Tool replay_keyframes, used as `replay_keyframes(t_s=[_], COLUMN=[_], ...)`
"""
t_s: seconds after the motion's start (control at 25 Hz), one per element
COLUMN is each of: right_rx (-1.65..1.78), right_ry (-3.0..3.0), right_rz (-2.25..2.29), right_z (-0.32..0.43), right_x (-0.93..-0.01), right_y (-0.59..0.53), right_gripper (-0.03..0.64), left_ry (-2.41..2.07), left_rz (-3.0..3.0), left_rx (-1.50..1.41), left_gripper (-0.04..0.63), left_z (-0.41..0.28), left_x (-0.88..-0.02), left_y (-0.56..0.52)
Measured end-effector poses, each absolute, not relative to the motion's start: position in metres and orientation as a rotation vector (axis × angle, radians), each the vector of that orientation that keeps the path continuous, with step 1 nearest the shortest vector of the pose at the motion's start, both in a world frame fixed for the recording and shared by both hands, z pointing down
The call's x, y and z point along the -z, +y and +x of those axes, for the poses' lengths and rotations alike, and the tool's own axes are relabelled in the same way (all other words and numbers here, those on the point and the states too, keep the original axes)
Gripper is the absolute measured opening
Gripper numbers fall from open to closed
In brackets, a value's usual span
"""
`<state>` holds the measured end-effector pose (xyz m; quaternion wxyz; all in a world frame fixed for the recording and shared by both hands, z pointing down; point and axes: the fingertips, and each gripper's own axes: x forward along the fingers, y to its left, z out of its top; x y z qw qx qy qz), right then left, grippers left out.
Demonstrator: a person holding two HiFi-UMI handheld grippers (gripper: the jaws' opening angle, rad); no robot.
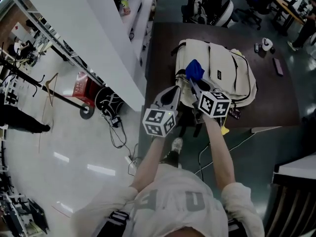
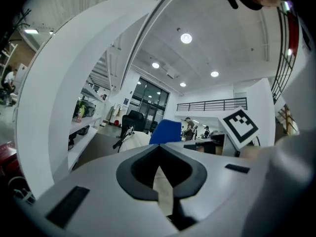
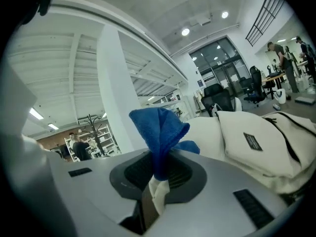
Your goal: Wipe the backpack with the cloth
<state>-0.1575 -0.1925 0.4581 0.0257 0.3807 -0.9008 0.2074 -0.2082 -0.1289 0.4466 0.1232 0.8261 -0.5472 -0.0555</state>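
Note:
A cream backpack [image 1: 222,73] lies flat on a dark brown table [image 1: 163,48]. My right gripper [image 1: 192,82] is shut on a blue cloth [image 1: 194,69], which it holds above the backpack's near left part. In the right gripper view the cloth [image 3: 160,130] stands up from the shut right gripper [image 3: 157,181], with the backpack [image 3: 256,142] lying just beyond. My left gripper [image 1: 171,94] hovers at the backpack's left edge. In the left gripper view the left gripper [image 2: 163,179] is shut with nothing between its jaws, and the cloth [image 2: 165,131] and backpack [image 2: 134,139] show ahead.
A long white counter [image 1: 98,43] runs along the left of the table. Small items [image 1: 266,44] and a dark flat object [image 1: 278,65] lie at the table's far right. Office chairs [image 1: 217,9] stand beyond it. Cables [image 1: 116,127] and a red box [image 1: 81,85] are on the floor at the left.

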Motion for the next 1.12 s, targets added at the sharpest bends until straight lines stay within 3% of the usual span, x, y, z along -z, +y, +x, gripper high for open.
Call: replay_keyframes(t_s=[0.32, 0.52, 1.12], right_rx=[-0.681, -0.580, -0.257], right_ry=[-2.705, -2.731, -2.731], right_rz=[1.165, 1.168, 1.359], right_z=[-0.154, -0.151, -0.123], right_x=[-0.499, -0.473, -0.373], right_y=[-0.148, -0.157, -0.362], right_gripper=[0.043, 0.043, 0.043], left_ry=[-1.613, -1.611, -1.544], left_rz=[2.402, 2.406, 2.453], left_rx=[0.188, 0.216, 0.277], left_gripper=[0.003, 0.003, 0.003], left_z=[-0.208, -0.206, -0.204], left_x=[-0.446, -0.440, -0.413], left_y=[-0.098, -0.107, -0.266])
